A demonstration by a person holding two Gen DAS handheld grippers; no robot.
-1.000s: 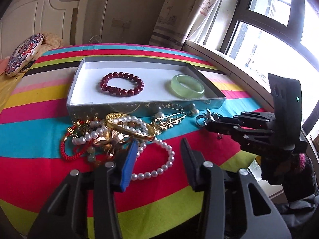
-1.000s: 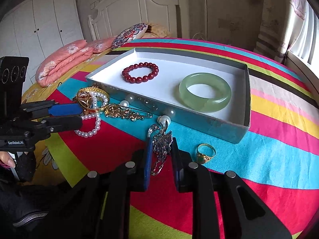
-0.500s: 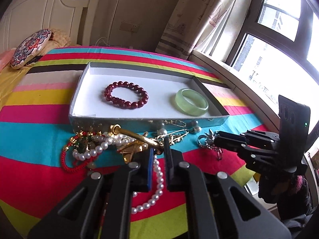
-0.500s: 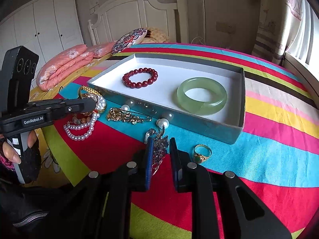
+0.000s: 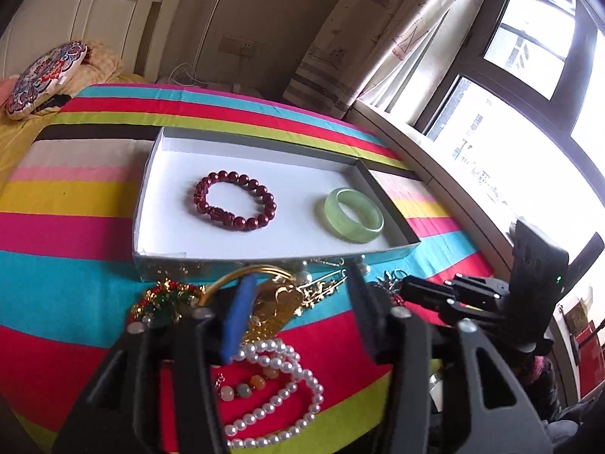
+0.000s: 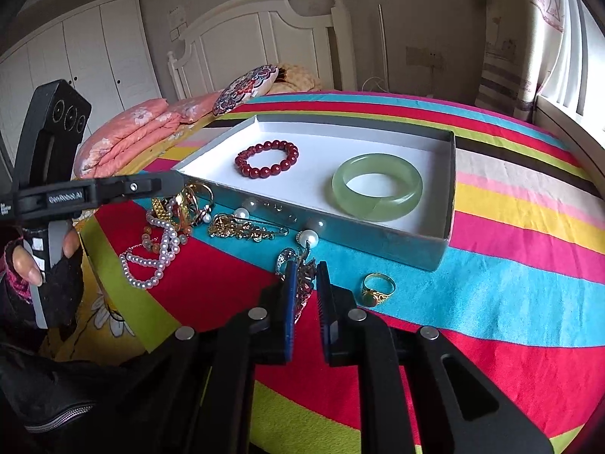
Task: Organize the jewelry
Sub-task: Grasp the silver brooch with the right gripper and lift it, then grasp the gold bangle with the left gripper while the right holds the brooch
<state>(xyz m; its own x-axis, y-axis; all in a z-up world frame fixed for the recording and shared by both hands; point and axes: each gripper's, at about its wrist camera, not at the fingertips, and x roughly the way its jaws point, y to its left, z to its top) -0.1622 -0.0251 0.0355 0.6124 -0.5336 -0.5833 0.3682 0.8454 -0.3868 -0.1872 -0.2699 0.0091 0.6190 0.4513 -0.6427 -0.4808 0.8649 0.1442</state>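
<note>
A shallow grey tray (image 5: 272, 255) with a white floor holds a dark red bead bracelet (image 5: 234, 200) and a pale green jade bangle (image 5: 353, 215). In front of it lies a tangled heap: a gold bangle (image 5: 245, 272), a gold pendant (image 5: 278, 299) and a pearl strand (image 5: 280, 378). My left gripper (image 5: 300, 280) hangs over that heap with its jaws opening; the gold pendant sits between them, beside the blue pad, unpressed. My right gripper (image 6: 305, 270) is shut on a silver brooch (image 6: 302, 283) with a pearl (image 6: 308, 236), just before the tray's near wall (image 6: 378, 242).
A gold ring (image 6: 378, 289) lies right of the right gripper. A gold pin brooch (image 6: 245, 227) rests by the tray wall. A red cord charm (image 5: 162, 299) sits left of the heap. The striped bedspread (image 6: 510, 265) ends at a window sill (image 5: 435, 159) on the right.
The left gripper shut over the gold heap, then spread its jaws wide and rose a little; the heap and pearl strand shifted nearer. The right gripper stays shut on the silver brooch.
</note>
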